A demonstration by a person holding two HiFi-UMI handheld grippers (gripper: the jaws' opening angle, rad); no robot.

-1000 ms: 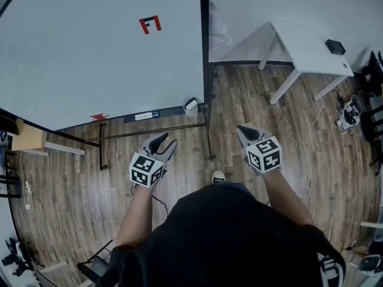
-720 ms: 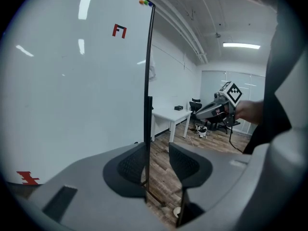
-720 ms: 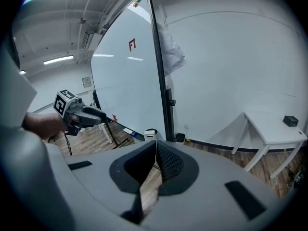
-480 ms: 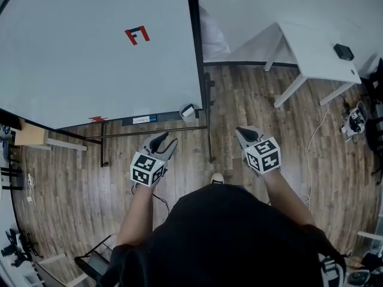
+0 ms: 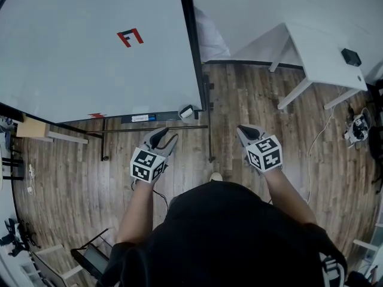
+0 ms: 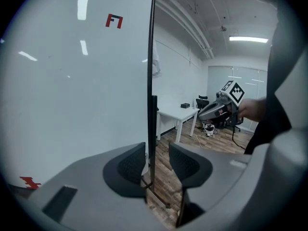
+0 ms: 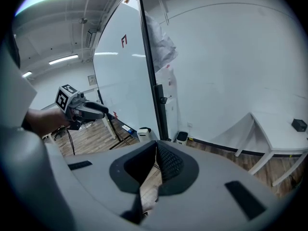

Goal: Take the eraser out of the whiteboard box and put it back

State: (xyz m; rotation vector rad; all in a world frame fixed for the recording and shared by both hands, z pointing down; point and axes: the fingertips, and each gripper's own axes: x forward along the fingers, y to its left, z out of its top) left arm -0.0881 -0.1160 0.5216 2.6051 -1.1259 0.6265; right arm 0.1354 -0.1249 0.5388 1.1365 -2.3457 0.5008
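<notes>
Since a second ago the whiteboard [image 5: 90,46] has slid leftward in the head view and the white desk [image 5: 323,49] rightward. Both grippers have kept their station in front of the person, low over the wooden floor [image 5: 251,100].

Left gripper [image 5: 166,137]: its fingers [image 6: 127,167] stand a little apart with nothing between them; only the board's dark frame edge shows through the gap, far off.
Right gripper [image 7: 155,165]: its fingers [image 7: 168,165] are drawn together at the tips and hold nothing.

Whiteboard box [image 5: 187,111]: a small white holder at the right end of the marker tray [image 5: 140,118], near the board's lower right corner and well apart from both grippers.

Eraser: not visible in any view. It is presumably inside the box, though that cannot be confirmed from here.

Assessment: the approach has not begun.

Recommendation: step closer and bring one gripper over the box from above. Part the right fingers beforehand if that side is used. Look into the box before closing, and take the eraser squarely across its narrow sides without knocking the holder off the tray.
</notes>
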